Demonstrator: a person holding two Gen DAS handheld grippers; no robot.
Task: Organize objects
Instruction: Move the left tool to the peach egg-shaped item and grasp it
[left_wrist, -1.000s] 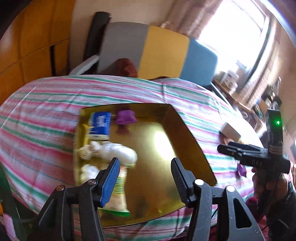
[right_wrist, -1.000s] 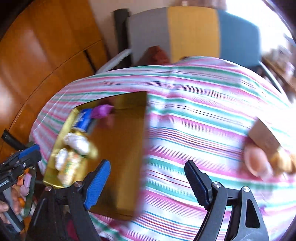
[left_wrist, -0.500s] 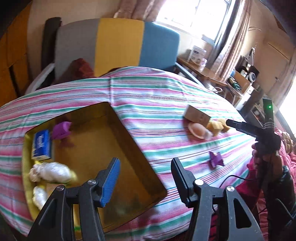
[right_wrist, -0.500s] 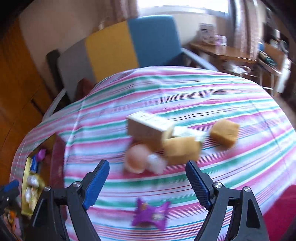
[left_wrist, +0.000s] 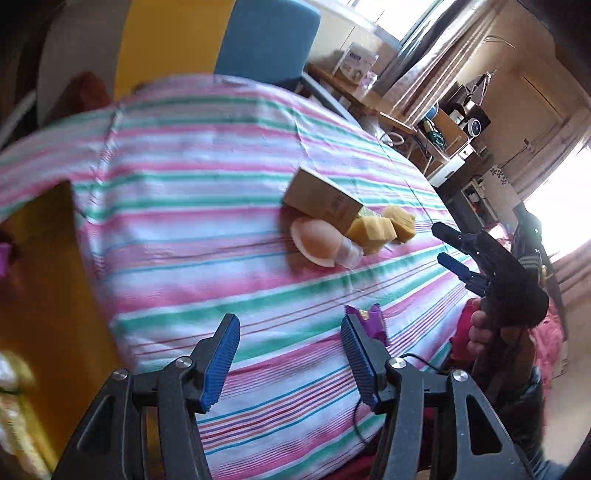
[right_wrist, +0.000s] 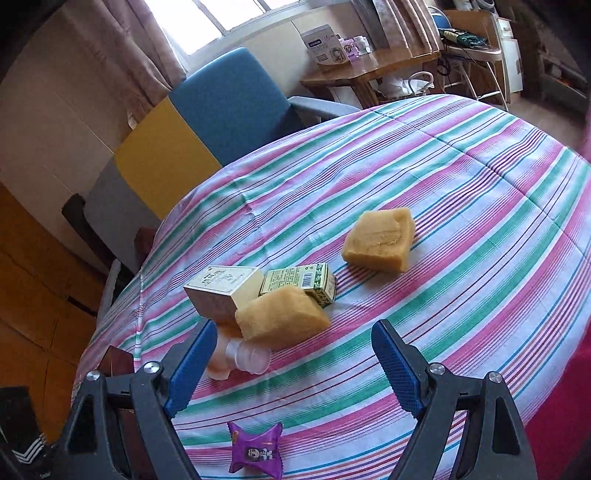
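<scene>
Right wrist: tongs (right_wrist: 295, 360) tilted down, agape, empty.

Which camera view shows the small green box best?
The right wrist view: the green box lies in full sight with its barcode showing, between two yellow sponges. In the left wrist view only a blurred sliver peeks out behind the tan carton.

Tricolour chair (right_wrist: 207, 122), sunlit window (right_wrist: 236, 14), wooden desk (right_wrist: 373, 70).

Blue-and-yellow chair (right_wrist: 207, 122), wooden desk (right_wrist: 373, 70) behind.
</scene>
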